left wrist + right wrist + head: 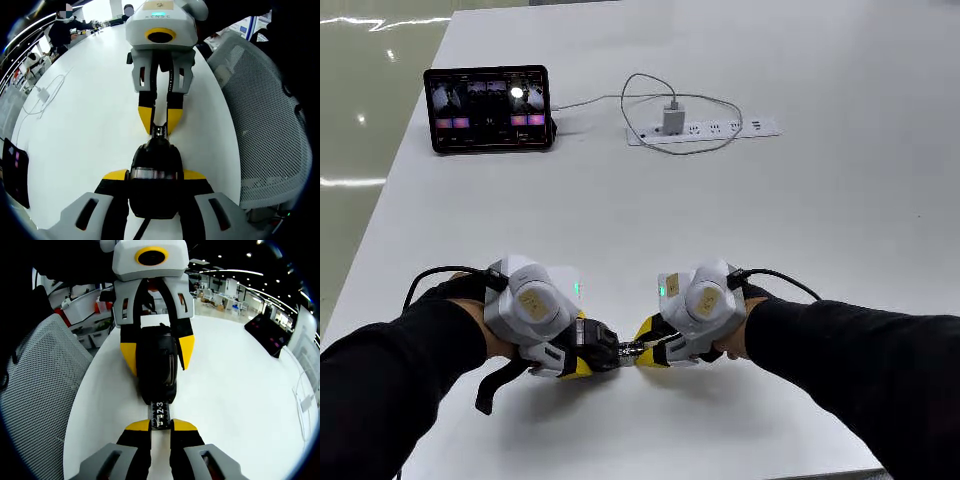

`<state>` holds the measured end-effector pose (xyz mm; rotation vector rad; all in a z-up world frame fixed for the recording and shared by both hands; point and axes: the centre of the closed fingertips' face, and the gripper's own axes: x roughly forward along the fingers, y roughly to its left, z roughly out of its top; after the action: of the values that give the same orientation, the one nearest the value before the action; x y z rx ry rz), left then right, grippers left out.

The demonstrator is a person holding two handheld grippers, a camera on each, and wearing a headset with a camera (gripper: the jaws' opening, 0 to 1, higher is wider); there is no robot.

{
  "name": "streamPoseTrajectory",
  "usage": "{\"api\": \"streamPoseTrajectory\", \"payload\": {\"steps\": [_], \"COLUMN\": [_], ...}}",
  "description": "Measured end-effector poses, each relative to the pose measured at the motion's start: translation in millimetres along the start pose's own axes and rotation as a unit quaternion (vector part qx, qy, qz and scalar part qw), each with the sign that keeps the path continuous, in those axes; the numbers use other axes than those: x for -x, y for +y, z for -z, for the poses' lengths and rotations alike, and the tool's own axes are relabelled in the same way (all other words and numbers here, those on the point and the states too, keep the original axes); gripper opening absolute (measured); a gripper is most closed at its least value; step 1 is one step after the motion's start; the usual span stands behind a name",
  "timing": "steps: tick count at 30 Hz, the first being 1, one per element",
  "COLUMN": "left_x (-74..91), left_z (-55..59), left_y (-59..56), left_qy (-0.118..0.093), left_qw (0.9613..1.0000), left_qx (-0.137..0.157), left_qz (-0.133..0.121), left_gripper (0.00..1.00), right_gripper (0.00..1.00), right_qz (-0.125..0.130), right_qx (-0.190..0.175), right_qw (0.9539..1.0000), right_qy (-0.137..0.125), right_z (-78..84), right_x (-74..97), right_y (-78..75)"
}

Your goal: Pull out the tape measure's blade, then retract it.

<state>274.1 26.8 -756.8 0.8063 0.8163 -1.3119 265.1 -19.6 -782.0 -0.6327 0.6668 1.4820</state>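
L claw [154,175] clamps tape measure [156,162], R claw [159,125] pinches blade [158,131]

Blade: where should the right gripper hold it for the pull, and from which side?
Grip its free tip, head-on. The blade leaves the case straight, with only a short stub out, so the right gripper belongs opposite the left gripper, which clamps the case.

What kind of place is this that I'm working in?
Likely an open-plan office or lab: a long white table carrying a tablet and power strip, with a mesh office chair beside it.
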Motion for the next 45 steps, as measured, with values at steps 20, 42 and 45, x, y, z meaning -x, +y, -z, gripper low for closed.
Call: {"api": "streamPoseTrajectory", "payload": {"steps": [20, 42, 45], "left_x": [-0.2, -0.2, -0.3], "left_z": [-0.3, -0.2, -0.8], "left_y": [-0.5, -0.9, -1.0], "left_qy": [-0.001, -0.003, -0.003], "left_qw": [1.0000, 1.0000, 1.0000], "left_qx": [-0.001, -0.003, -0.004], "left_qz": [-0.003, -0.002, -0.003], "left_gripper": [0.32, 0.32, 0.32], "right_gripper": [0.10, 0.10, 0.10], "right_qz": [0.005, 0.010, 0.011], "right_qx": [-0.002, -0.006, -0.006], "right_qw": [1.0000, 0.9999, 0.9999], "right_qy": [0.007, 0.007, 0.009], "right_z": [10.4, 22.3, 24.9], "right_x": [10.6, 21.8, 23.9], "right_y": [0.8, 1.7, 2.1]}}
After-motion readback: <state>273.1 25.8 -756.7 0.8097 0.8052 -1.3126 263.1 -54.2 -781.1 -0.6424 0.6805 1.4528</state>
